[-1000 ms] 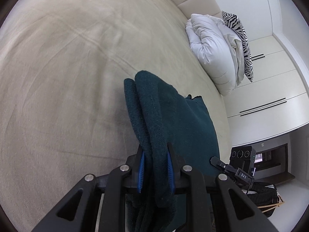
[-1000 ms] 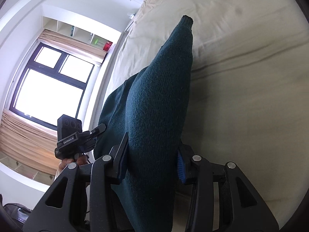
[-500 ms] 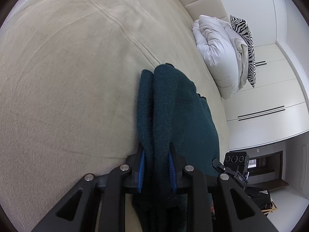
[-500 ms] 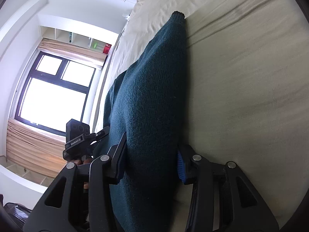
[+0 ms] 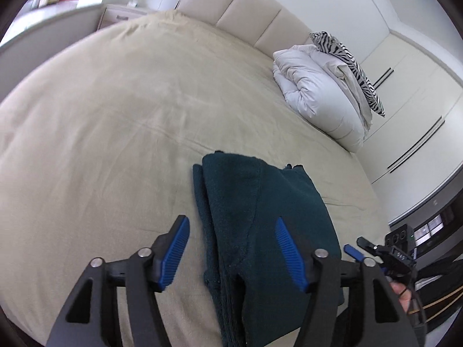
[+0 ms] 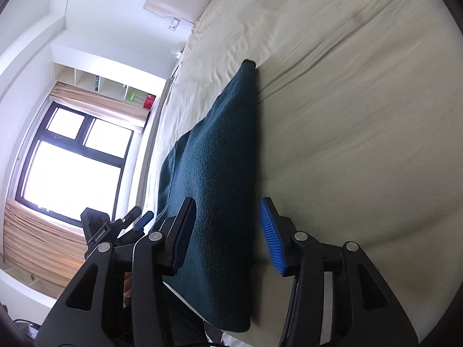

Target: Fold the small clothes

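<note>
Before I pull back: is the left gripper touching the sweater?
Cannot tell. In the left wrist view the left gripper is open, astride the sweater; bedsheet shows beside one pad, but the other overlaps the knit.

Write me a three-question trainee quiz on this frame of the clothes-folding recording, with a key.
1. True or false: the left gripper is clamped on the dark teal sweater.
2. What does the sweater lie on?
A. a wooden table
B. the beige bed sheet
C. the white duvet
3. Fill in: the zebra-striped pillow leans against the ____.

Key
1. False. The blue-padded fingers of both the left and the right gripper are spread, with the sweater lying loose between them.
2. B.
3. White duvet, at the head of the bed.
</note>
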`<action>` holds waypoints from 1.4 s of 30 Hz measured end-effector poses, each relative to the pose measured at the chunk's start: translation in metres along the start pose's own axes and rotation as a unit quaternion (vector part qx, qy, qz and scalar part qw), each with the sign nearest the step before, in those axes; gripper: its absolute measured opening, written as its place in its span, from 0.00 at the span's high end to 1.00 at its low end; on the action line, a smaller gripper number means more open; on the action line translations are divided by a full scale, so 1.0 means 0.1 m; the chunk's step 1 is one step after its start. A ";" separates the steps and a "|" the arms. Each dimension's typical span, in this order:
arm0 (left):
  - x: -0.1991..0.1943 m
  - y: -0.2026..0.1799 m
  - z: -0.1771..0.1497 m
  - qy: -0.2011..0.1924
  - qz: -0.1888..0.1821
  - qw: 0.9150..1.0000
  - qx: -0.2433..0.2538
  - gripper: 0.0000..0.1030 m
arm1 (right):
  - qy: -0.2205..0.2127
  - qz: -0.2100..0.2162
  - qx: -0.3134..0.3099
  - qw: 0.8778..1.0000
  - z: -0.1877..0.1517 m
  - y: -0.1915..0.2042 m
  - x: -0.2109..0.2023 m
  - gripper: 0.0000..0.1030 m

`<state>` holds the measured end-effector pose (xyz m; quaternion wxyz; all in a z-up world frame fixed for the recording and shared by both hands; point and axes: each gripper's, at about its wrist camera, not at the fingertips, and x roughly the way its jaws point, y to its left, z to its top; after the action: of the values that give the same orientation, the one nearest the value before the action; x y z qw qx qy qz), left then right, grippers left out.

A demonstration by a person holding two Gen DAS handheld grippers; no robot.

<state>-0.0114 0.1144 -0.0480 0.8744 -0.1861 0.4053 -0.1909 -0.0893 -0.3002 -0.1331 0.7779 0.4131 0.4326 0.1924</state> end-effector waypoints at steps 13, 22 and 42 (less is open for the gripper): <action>-0.89 -1.24 -0.17 -0.252 0.204 0.918 0.227 0.00 | -0.148 -0.160 -0.218 0.951 -0.19 1.18 -0.72 0.25; -0.92 -1.32 -0.15 -0.211 0.233 0.928 0.199 0.00 | -0.292 -0.250 -0.316 0.867 -0.54 1.93 -1.04 0.00; -0.08 -0.70 -0.47 0.015 0.218 0.972 0.087 0.00 | -0.117 -0.275 -0.211 0.931 -0.67 1.71 -0.43 0.00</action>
<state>-0.0658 0.0505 -0.0378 0.9019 -0.0132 0.4305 -0.0326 -0.1586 -0.1969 0.0079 0.9147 0.1246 0.3843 0.0081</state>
